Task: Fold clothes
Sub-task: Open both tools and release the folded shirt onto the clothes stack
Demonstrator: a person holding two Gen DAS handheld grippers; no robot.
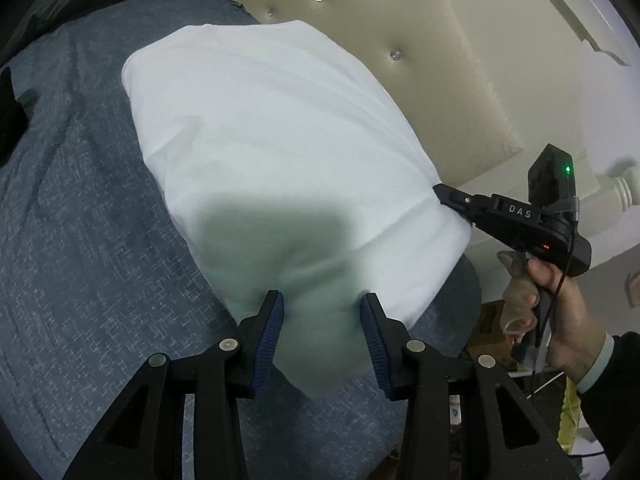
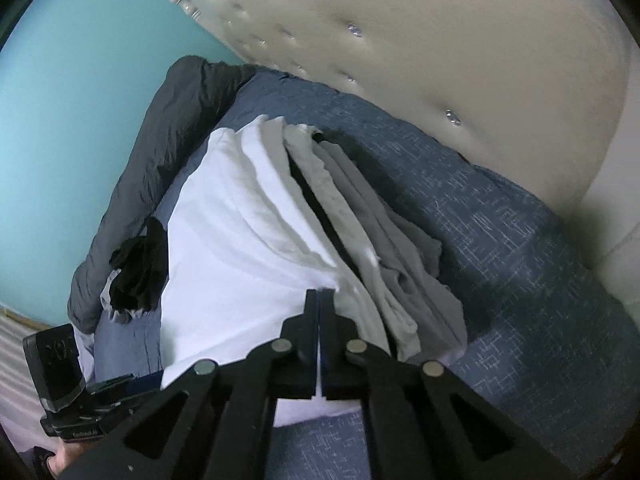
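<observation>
with the right gripper (image 2: 320,300) pinched on the white garment's (image 1: 280,132) edge and the left gripper (image 1: 322,308) open over its near end, keep the layers aligned and taut on the bed (image 1: 80,220).

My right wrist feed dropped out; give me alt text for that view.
The right hand-held gripper is shut on the edge of a white garment lying on a blue bedspread. Grey folded clothes lie beside it, below a cream tufted headboard.

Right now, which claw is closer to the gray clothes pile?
Right. The right claw pinches the white shirt beside the gray pile; the left claw sits at the shirt's far side.
</observation>
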